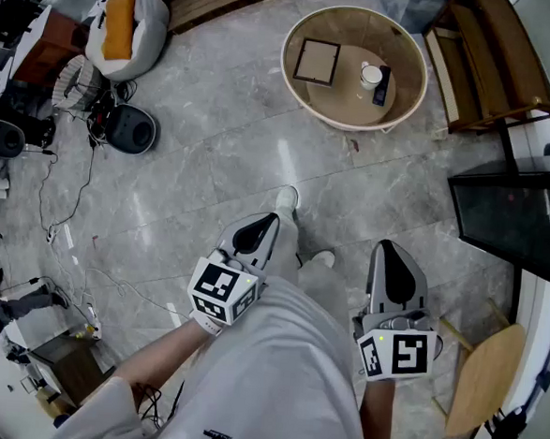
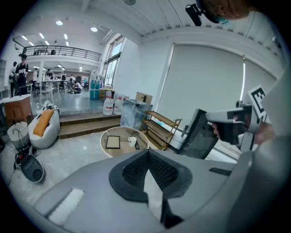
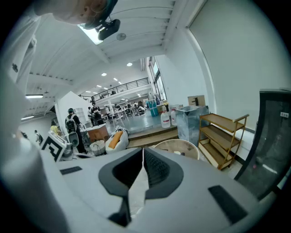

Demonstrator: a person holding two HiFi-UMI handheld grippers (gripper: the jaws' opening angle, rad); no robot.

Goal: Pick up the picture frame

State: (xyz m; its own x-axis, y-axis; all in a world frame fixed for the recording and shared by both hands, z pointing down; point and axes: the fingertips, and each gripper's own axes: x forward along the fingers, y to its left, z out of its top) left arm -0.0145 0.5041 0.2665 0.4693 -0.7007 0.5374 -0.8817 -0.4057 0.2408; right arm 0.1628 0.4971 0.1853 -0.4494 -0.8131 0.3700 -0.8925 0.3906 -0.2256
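No legible txt, brands or nos. anywhere. Left gripper [image 1: 271, 220] & right gripper [image 1: 389, 247] carry only b/w square marker patterns, no letters. Dark print [image 1: 218, 437] on white garment: too small to read. Labels on bottles [image 2: 108, 105]: blurred.

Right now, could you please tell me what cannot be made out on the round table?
Head view: the picture inside the dark-edged square picture frame is too small to read.
Head view and left gripper view: the small dark flat object beside the white mug is too small to identify.
Right gripper view: the grey body of the right tool hides most of the round beige rimmed table, frame included.
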